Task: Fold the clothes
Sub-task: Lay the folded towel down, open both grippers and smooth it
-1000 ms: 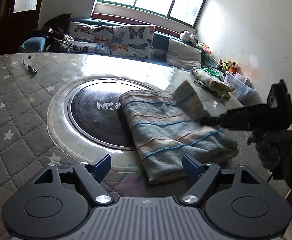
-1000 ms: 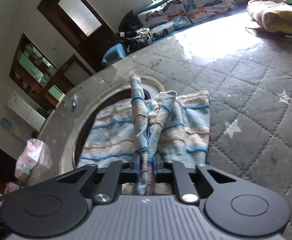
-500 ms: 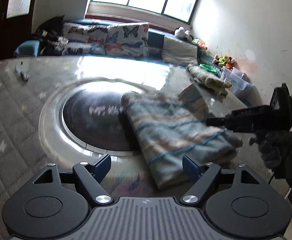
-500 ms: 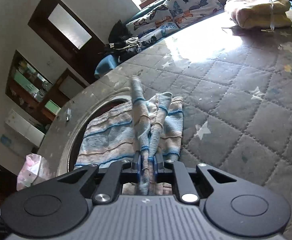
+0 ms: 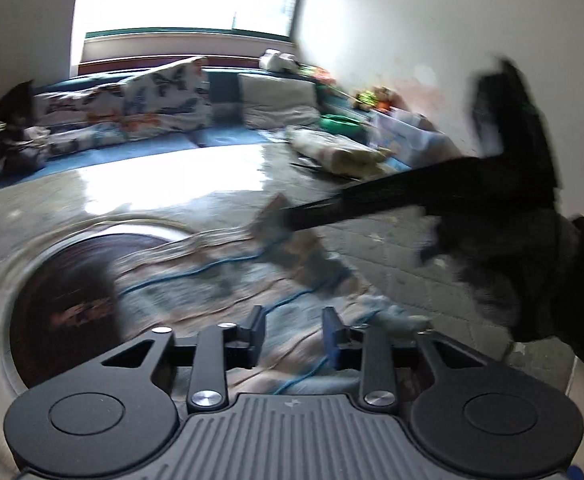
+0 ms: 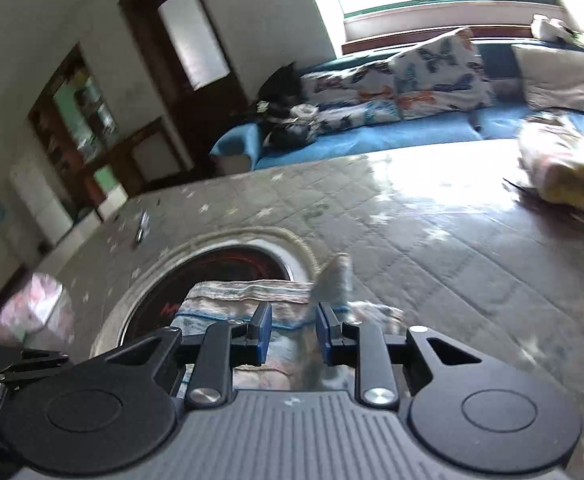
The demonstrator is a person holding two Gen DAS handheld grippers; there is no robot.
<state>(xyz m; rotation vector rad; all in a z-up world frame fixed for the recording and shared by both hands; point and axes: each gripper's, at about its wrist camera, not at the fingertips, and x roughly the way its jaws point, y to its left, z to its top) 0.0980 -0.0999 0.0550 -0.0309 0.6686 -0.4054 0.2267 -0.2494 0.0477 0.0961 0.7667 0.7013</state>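
One blurred, unreadable logo (image 5: 82, 312) beside towel (image 5: 228, 276).

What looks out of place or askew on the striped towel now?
One corner of the striped towel stands up in a peak beside the open right tool, not flat on the fold. The left tool is open over the towel. Blur hides finer detail.

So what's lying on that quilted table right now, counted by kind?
Striped cloth: 1
Folded bundle: 1
Small dark item, too blurred to identify: 1
Total: 3
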